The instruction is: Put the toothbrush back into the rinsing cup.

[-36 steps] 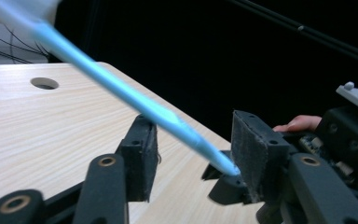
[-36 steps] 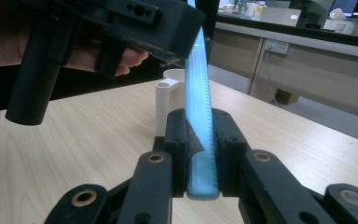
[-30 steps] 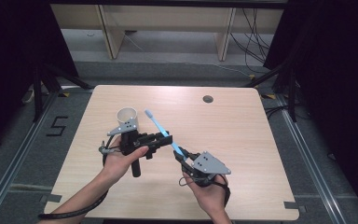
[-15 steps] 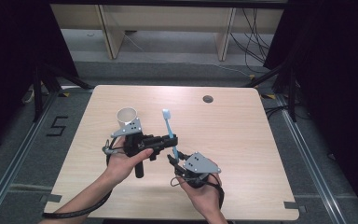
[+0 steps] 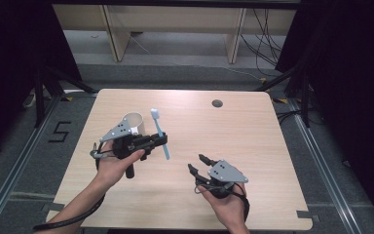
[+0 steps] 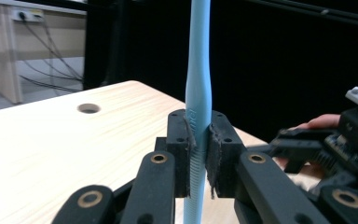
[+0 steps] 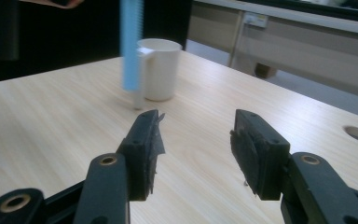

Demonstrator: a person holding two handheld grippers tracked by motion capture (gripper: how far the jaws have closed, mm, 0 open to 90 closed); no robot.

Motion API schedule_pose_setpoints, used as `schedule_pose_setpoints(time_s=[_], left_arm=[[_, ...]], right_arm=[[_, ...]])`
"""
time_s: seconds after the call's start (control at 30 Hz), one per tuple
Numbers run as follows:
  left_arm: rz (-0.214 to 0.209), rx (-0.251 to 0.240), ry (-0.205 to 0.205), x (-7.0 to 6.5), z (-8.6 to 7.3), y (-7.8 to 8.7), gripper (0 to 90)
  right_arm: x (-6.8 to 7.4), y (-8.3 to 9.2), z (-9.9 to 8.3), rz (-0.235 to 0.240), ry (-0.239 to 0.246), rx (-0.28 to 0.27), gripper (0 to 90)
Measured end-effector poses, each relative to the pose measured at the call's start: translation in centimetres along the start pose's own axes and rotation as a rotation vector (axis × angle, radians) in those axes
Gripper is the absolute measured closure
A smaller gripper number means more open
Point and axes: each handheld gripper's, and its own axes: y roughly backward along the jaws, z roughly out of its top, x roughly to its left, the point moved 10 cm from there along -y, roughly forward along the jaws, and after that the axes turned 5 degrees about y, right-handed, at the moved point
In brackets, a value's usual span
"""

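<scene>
The left gripper (image 5: pixel 159 141), raised above the surface (image 5: pixel 253 131), clamped an upright blue toothbrush (image 5: pixel 159 132) beside the cup (image 5: pixel 135 122). The right gripper (image 5: pixel 198 163) rested low, jaws apart.

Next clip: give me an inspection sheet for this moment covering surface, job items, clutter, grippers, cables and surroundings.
Surface: light wooden table with a round cable hole near the far edge.
Job's things: blue toothbrush held off the table, bristle end away from the person; white cup standing upright on the table beside it.
Clutter: nothing seen.
Grippers: left gripper shut on the toothbrush handle; right gripper open, holding nothing.
Cables: black cable trailing from the left forearm; wires on the floor beyond the table.
Surroundings: dark curtains at both sides, wooden furniture legs behind, a 5 marked on the floor.
</scene>
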Motion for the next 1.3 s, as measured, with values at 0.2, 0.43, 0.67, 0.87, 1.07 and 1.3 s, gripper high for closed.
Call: schedule_pose_setpoints(time_s=[0.2, 0.43, 0.67, 0.87, 1.07, 1.3], left_arm=[[0.068, -0.008, -0.034, 2.0, 0.1, 1.5, 80.5], [0.124, -0.033, -0.075, 3.2, 1.1, 3.1, 80.6], [0.178, -0.065, -0.106, 4.4, 2.1, 4.7, 80.6], [0.221, -0.075, -0.132, 5.4, 2.2, 5.7, 80.6], [0.251, -0.095, -0.137, 6.3, 2.9, 6.3, 80.6], [0.279, -0.108, -0.147, 7.2, 3.6, 6.5, 80.6]], right_arm=[[-2.9, 1.9, -2.2, -0.066, -0.075, 0.03, 51.4], [-5.4, 3.3, -4.4, -0.148, -0.086, 0.048, 51.5], [-6.5, 3.8, -6.2, -0.213, -0.134, 0.071, 51.4], [-7.2, 4.0, -7.3, -0.239, -0.139, 0.085, 51.2], [-7.5, 4.1, -7.7, -0.254, -0.146, 0.089, 50.9], [-7.4, 4.0, -8.2, -0.25, -0.192, 0.092, 50.1]])
